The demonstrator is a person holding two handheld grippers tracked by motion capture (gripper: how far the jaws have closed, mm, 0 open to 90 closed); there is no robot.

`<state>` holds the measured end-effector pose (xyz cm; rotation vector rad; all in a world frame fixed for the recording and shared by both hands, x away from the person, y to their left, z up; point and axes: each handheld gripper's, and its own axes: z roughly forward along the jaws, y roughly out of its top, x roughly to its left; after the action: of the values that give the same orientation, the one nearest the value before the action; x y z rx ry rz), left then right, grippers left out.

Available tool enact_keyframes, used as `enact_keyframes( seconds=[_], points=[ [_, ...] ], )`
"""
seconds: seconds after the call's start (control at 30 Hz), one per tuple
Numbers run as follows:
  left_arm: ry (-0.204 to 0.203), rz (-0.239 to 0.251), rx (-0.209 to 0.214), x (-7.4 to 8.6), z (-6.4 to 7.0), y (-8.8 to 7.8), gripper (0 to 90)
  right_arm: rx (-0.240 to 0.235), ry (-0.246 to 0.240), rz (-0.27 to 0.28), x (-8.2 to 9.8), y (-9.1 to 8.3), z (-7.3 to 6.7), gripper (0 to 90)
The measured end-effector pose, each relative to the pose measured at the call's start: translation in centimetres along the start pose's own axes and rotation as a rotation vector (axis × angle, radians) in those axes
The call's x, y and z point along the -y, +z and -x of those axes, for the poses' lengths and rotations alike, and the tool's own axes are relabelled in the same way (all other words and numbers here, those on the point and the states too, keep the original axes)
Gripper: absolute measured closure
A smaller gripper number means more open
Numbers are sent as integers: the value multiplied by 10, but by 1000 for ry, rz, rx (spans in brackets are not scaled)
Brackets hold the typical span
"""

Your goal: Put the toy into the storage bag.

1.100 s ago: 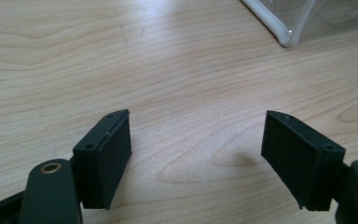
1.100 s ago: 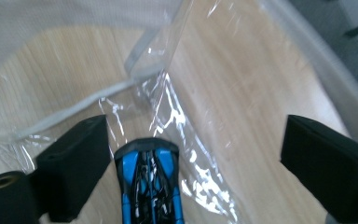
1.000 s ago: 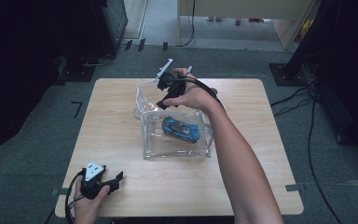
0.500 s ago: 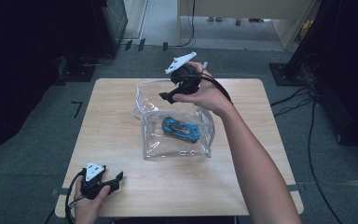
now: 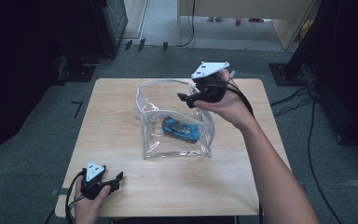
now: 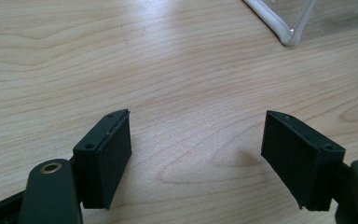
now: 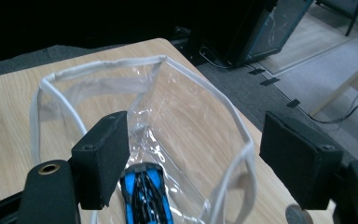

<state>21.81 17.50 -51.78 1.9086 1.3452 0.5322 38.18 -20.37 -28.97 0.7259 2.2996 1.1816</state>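
High view: right gripper raised beside the far right rim of a clear plastic pouch, jaws apart and empty after closing slightly; blue toy car lies inside the pouch, just below and in front of them; left gripper rests on the wooden table well short of the pouch, jaws spread. Left gripper view: jaws wide over bare wood, a pouch corner ahead to the right. Right gripper view: jaws parted above the open pouch, the car low beside the left jaw.
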Motion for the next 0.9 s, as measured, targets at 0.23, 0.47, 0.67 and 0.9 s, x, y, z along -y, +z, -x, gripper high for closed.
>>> enact_keyframes(
  seconds=[0.23,0.47,0.67,0.9],
  points=[
    [-1,-1,0,0,0,0,245,33,50,-4,23,-19,5,202],
    [-3,1,-2,0,0,0,245,72,78,5,48,-39,8,163],
    [-2,1,-2,0,0,0,245,87,117,46,71,-60,10,158],
    [1,0,-6,0,1,1,245,119,139,60,99,-80,12,141]
  ],
)
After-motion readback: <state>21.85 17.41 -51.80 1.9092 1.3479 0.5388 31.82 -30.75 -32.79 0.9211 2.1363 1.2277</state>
